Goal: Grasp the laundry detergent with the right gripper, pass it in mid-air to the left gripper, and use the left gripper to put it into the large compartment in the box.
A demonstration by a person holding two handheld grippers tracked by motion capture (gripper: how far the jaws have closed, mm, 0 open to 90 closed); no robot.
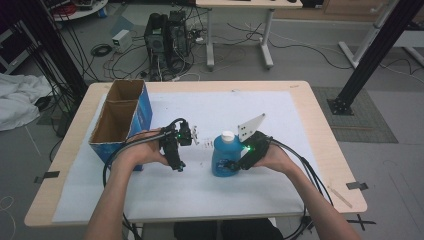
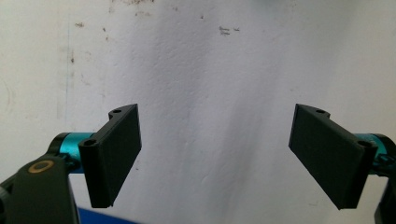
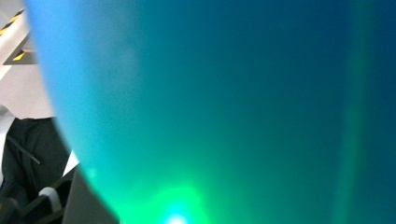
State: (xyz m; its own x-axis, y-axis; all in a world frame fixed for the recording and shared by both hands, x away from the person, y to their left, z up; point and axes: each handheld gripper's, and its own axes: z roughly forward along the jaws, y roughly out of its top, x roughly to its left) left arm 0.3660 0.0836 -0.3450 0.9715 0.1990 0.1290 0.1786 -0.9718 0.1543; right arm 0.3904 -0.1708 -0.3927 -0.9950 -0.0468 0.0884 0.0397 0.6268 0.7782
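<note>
Blue bottle (image 3: pixel 233 112) is pressing up against the right gripper's camera, standing upright mid-table on the white sheet (image 1: pixel 165 185). Right gripper (image 1: pixel 231 164) is clasping its lower body. Left gripper (image 2: pixel 215 154) is hanging released over bare sheet, beside the cardboard box (image 1: pixel 120 117).

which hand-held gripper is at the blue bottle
The right hand-held gripper: it sits against the blue bottle with the white cap. The left hand-held gripper has open jaws over bare white table cover, nothing between them.
</note>
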